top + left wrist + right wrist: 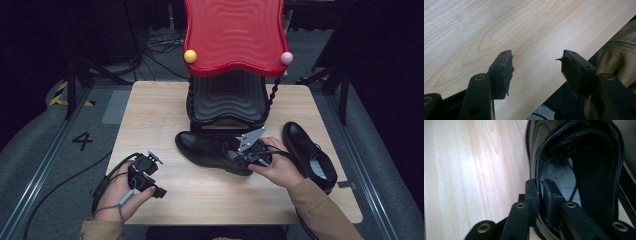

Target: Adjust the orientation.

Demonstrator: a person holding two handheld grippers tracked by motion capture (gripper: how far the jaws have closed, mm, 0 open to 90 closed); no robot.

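Your wooden table carries two black shoes (one lying sideways) and a black rack behind them.

2 black shoes on the desk: one shoe mid-desk, a second shoe at right. 1 rack with a red top tier and a black lower tier. 2 ball knobs on the red tier, one yellow knob, one pink knob. 2 grippers: left gripper, right gripper
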